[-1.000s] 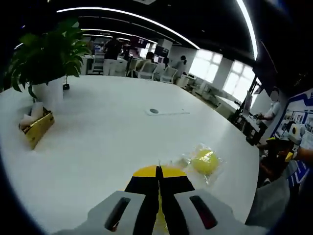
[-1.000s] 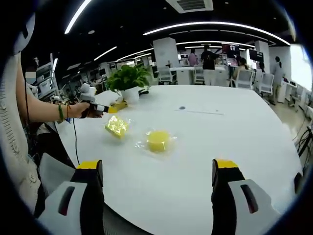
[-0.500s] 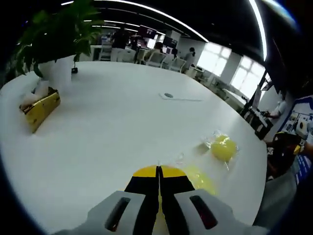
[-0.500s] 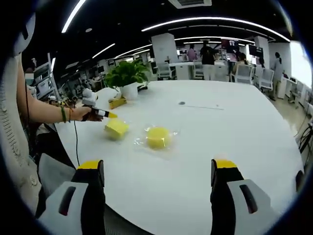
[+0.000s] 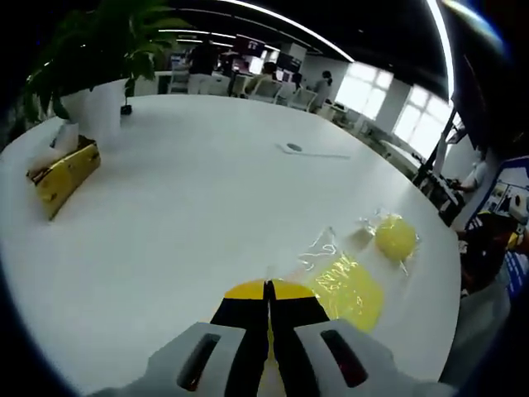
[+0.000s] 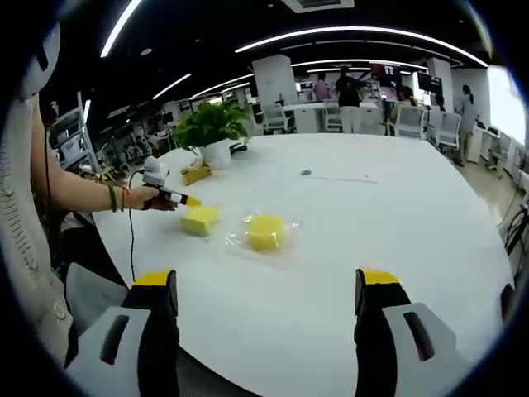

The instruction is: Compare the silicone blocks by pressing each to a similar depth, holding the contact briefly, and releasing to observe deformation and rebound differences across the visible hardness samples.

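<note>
Two yellow silicone blocks in clear wrap lie on the white table (image 6: pixel 372 223). The square block (image 5: pixel 345 286) (image 6: pixel 199 219) sits just right of my left gripper (image 5: pixel 267 291), whose jaws are shut with nothing between them. In the right gripper view the left gripper (image 6: pixel 183 198) hovers at the square block's left edge, held by a hand. The round block (image 5: pixel 395 236) (image 6: pixel 265 232) lies farther right. My right gripper (image 6: pixel 269 289) stands open well short of both blocks.
A potted plant (image 5: pixel 95 58) (image 6: pixel 215 136) and a yellow tissue box (image 5: pixel 62 169) (image 6: pixel 197 174) stand at the table's far left. A flat round cover (image 5: pixel 295 148) is set mid-table. Chairs and people are beyond the table's far edge.
The left gripper has drawn back left off the square block, which now shows fully beside its tips. The right gripper has hardly moved.
</note>
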`<state>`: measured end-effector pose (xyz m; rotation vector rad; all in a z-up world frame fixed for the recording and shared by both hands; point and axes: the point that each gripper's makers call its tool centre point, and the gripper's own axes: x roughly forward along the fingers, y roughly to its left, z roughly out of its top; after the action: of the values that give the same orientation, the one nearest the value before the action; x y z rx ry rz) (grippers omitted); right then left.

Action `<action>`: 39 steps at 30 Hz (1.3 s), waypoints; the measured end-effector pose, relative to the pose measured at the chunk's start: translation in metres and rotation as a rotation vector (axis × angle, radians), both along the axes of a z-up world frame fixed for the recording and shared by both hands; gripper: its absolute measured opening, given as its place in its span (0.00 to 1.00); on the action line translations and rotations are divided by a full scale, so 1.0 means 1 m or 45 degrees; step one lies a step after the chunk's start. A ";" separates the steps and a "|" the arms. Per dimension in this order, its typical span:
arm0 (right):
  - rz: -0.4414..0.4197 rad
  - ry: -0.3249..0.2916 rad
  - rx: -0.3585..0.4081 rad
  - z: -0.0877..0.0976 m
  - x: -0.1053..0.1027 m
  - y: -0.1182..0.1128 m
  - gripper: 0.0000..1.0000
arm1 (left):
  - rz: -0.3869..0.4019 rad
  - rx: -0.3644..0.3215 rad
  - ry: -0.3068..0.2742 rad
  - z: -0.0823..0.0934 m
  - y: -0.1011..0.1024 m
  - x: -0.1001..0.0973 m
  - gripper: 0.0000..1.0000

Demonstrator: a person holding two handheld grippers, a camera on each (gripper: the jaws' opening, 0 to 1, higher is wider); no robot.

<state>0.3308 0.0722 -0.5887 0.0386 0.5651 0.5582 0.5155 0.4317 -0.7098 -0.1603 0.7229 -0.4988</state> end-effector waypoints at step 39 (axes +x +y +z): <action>0.051 -0.010 0.019 0.000 -0.004 0.007 0.81 | 0.051 0.055 -0.159 0.034 0.012 -0.002 0.20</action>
<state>0.3267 0.0791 -0.5883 0.0392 0.5555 0.6013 0.5138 0.4434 -0.6762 -0.1018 0.6072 -0.4507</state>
